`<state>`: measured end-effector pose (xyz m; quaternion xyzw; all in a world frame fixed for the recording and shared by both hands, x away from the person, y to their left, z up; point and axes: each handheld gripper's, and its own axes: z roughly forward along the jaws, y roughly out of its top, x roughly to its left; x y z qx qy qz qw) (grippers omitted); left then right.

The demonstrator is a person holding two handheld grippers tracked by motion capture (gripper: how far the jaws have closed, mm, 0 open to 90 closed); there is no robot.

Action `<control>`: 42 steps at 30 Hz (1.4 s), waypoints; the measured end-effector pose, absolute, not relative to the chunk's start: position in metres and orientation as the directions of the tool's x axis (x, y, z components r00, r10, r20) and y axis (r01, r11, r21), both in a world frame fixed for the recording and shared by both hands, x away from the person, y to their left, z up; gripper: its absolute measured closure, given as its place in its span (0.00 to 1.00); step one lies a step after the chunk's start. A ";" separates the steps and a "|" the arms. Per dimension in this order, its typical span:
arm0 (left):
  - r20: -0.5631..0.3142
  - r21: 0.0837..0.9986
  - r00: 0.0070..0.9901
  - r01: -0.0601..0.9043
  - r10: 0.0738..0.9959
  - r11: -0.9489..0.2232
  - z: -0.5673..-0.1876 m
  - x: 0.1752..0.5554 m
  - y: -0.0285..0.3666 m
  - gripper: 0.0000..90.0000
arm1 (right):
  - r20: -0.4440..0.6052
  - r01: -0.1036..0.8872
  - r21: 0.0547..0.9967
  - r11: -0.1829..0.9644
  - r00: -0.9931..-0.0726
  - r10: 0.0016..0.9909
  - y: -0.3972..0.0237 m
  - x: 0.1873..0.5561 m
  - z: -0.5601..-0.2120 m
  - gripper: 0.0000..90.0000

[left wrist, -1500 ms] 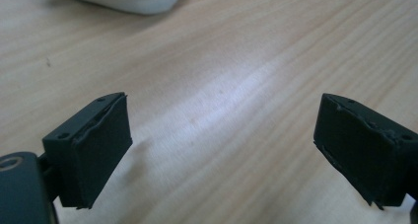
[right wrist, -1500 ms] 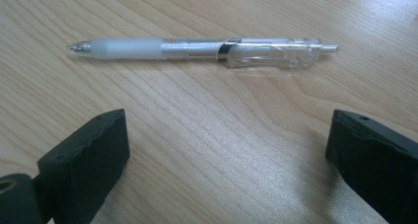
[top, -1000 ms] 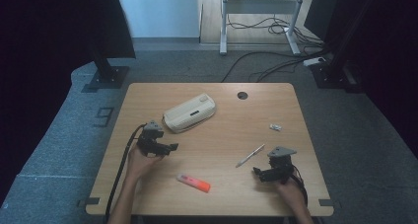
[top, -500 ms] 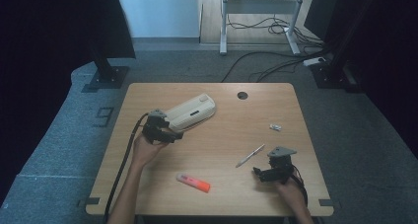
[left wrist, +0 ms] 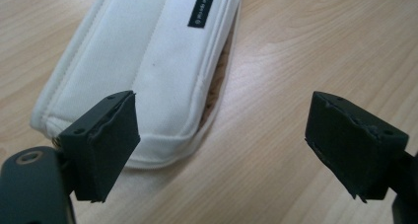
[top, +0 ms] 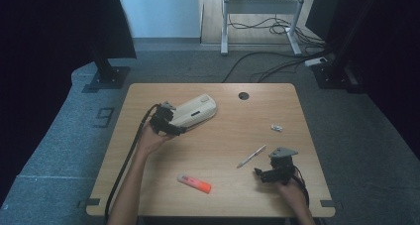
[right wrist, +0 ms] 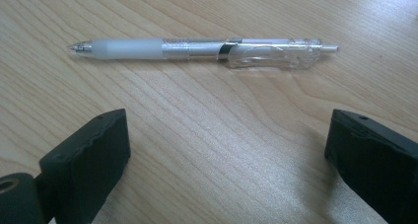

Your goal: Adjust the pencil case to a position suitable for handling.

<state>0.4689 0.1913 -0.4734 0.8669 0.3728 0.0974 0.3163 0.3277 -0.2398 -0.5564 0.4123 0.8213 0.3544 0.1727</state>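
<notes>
At the near end of the pouch, left tongs [left wrist: 224, 150]: jaws spread wide and released; they have just been closing slightly, with bare wood and the pouch's corner between them, pads pressing on nothing.
Left tongs, high view [top: 166, 121]: held in the person's left hand [top: 151, 138] at the left part of the surface, just beside the pouch's near end.
Pouch: white fabric zip pouch, oblong with rounded corners [left wrist: 148, 61], small black label on top; flat on the surface, its near corner ahead of the left pad, apart from the right pad. In the high view the pouch [top: 195, 111] lies slantwise at centre-left.
Right tongs [right wrist: 226, 169]: jaws wide and released, nothing between the pads; low over the surface near its right front edge [top: 270, 173].
Pen: clear plastic click pen with white grip and silver middle [right wrist: 202, 49]; lies crosswise just beyond the right jaws, untouched.
Highlighter: orange marker with pale cap [top: 194, 183]; near the front edge, between the two hands, well apart from both.
Surface: light wooden tabletop [top: 223, 136] with a round cable hole at the far side.
</notes>
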 end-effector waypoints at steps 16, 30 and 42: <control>-0.120 0.573 0.711 0.620 0.693 -0.537 -0.471 0.509 0.180 0.19 | 0.007 0.551 0.727 0.411 -0.604 0.797 -0.240 0.328 -0.556 0.04; -0.175 0.560 0.717 0.636 0.675 -0.530 -0.500 0.524 0.179 0.32 | 0.008 0.550 0.727 0.411 -0.605 0.796 -0.240 0.328 -0.556 0.04; -0.067 0.574 0.720 0.594 0.691 -0.564 -0.510 0.515 0.177 0.43 | 0.008 0.550 0.727 0.410 -0.605 0.796 -0.240 0.328 -0.556 0.04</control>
